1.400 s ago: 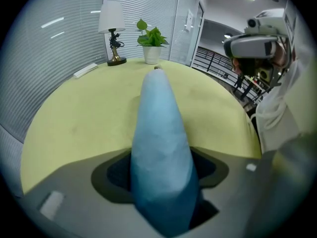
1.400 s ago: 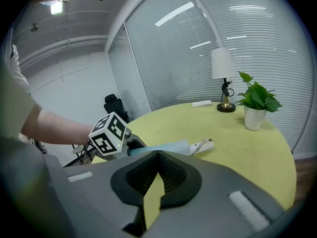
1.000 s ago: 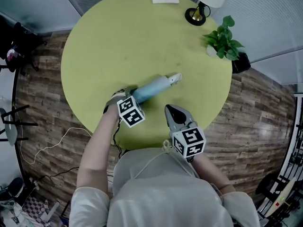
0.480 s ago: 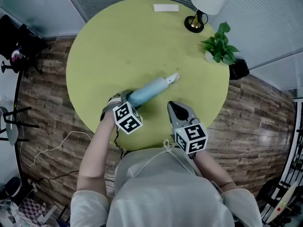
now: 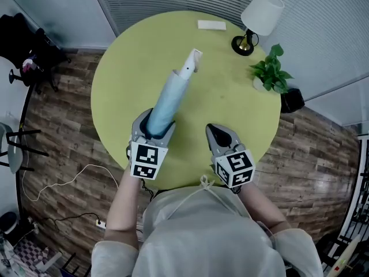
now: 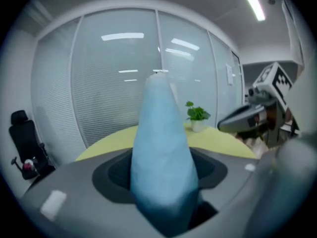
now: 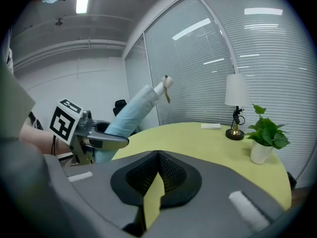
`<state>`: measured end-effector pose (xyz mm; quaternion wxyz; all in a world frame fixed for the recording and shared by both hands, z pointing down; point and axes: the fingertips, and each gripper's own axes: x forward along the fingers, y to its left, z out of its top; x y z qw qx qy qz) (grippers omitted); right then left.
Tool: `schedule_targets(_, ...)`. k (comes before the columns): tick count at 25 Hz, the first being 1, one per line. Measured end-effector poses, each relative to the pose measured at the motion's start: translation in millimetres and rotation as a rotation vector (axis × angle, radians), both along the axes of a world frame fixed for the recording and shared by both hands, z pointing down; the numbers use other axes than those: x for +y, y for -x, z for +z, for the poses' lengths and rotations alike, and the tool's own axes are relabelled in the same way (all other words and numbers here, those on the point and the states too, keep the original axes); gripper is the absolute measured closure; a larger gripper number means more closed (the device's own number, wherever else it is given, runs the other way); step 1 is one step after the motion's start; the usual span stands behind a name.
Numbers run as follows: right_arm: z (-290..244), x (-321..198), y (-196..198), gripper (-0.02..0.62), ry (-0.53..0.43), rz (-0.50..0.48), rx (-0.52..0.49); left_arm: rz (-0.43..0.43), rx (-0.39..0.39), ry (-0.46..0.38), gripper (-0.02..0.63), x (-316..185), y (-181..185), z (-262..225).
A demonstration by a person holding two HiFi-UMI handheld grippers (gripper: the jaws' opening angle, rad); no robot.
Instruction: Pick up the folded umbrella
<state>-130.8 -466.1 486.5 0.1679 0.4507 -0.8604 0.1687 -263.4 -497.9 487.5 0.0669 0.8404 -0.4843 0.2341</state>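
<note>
The folded umbrella (image 5: 167, 100) is a pale blue roll with a white handle (image 5: 192, 62) at its far end. My left gripper (image 5: 153, 124) is shut on its near end and holds it off the round yellow-green table (image 5: 236, 105), slanting up and away. In the left gripper view the umbrella (image 6: 161, 148) fills the gap between the jaws. My right gripper (image 5: 218, 133) hovers over the table's near edge to the right, jaws together and nothing in them. The right gripper view has the umbrella (image 7: 136, 110) raised at the left.
A table lamp (image 5: 262, 13) with a white shade and a small potted plant (image 5: 270, 74) stand at the table's far right. A flat white box (image 5: 211, 25) lies at the far edge. Black chairs (image 5: 26, 53) stand on the wooden floor at the left.
The left gripper has lifted the umbrella off the table and swung it from lying crosswise to pointing up and away. The right gripper rose slightly.
</note>
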Motion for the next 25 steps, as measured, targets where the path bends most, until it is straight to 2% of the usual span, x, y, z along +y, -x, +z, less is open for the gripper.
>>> schedule_targets(4, -12.9, -5.5, 10.7, 0.597, -0.041, -0.019, -0.005, -0.136, 0.194, -0.134, 0.301, 5.4, 19.4, -53.0)
schedule_targets(10, -31.6, -14.0, 17.0, 0.597, -0.099, -0.018, -0.031, -0.286, 0.344, -0.297, 0.301, 20.6, 51.4, -101.0)
schedule_targets(14, -37.5, -18.7, 16.4, 0.597, -0.118, -0.016, -0.021, -0.324, 0.374, -0.352, 0.301, 33.6, 62.2, -104.4)
schedule_targets(19, -38.0, -25.2, 13.2, 0.597, -0.130, -0.014, 0.022, -0.303, 0.344, -0.341, 0.301, 26.9, 55.9, -99.1)
schedule_targets(25, -42.4, -27.0, 14.2, 0.597, -0.134, -0.011, 0.020, -0.305, 0.379, -0.321, 0.301, 23.8, 50.3, -101.9)
